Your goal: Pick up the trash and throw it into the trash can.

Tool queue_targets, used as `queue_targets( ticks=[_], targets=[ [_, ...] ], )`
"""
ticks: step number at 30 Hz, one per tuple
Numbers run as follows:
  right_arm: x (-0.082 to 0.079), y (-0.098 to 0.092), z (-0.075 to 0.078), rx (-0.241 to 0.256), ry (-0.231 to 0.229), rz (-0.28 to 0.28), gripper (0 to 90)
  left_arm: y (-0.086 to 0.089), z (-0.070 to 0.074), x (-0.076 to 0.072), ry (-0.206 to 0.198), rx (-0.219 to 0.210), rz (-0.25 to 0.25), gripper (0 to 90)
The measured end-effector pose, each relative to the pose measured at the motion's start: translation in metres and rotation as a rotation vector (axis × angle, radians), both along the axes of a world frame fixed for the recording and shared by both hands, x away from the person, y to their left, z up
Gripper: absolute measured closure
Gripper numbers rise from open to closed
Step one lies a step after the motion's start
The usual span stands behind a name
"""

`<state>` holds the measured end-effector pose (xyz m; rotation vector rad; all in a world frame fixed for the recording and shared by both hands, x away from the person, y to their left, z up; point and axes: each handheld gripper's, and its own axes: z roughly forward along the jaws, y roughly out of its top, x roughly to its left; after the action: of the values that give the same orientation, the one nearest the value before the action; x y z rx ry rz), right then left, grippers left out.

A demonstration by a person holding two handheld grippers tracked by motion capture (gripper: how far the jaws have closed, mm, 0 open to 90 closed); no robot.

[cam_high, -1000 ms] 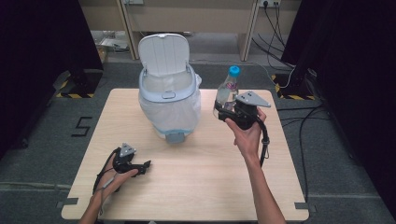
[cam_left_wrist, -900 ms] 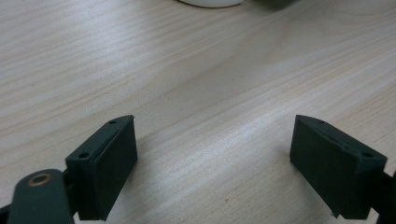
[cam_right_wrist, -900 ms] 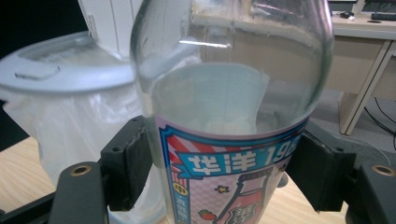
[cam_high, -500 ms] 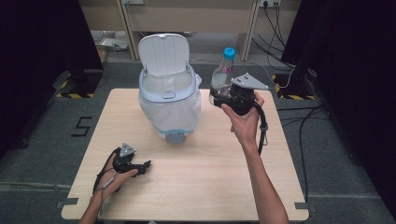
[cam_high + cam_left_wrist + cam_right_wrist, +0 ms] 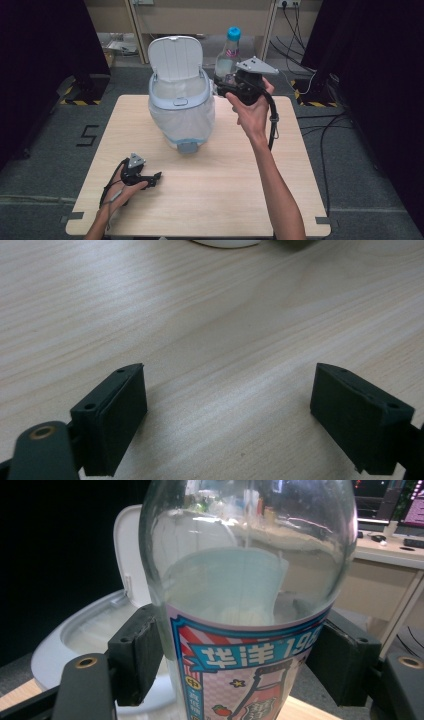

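The step in hand looks like dropping the bottle (image 5: 227, 55) into the open bin (image 5: 181, 102), and to do it well the right gripper (image 5: 227, 82) should carry it sideways until the bottle's base is over the middle of the bin's mouth, clear of the raised lid (image 5: 175, 57) and the near rim, then tip or lower it before letting go, so that it falls inside the liner rather than striking the edge. The right gripper is clamped on the bottle at its label, one jaw on each side, as the right gripper view shows with the bottle (image 5: 250, 605) upright between the pads. Held up in the air, the bottle stands just beside the bin, on its right and near the lid, with its blue cap (image 5: 233, 33) uppermost. The left gripper (image 5: 150, 178) rests on the table (image 5: 240, 200) well apart from the bin, its jaws spread wide with nothing between them
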<state>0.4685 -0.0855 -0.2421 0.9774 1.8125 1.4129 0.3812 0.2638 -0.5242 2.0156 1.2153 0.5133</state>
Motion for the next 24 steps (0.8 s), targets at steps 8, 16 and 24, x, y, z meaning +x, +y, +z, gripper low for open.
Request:
queue_targets(
  ticks=[8, 16, 24],
  targets=[
    [0.013, 0.032, 0.016, -0.012, 0.011, 0.047, 28.3, 0.000, 0.000, 0.000, -0.005, -0.002, 0.002, 14.1],
    [0.027, 0.072, 0.020, -0.049, 0.039, 0.086, 28.3, 0.000, 0.000, 0.000, 0.000, -0.002, 0.002, 14.1],
    [0.047, 0.108, 0.003, -0.065, 0.108, 0.131, 28.3, 0.000, -0.001, 0.000, -0.004, -0.012, 0.007, 14.1]
  ],
)
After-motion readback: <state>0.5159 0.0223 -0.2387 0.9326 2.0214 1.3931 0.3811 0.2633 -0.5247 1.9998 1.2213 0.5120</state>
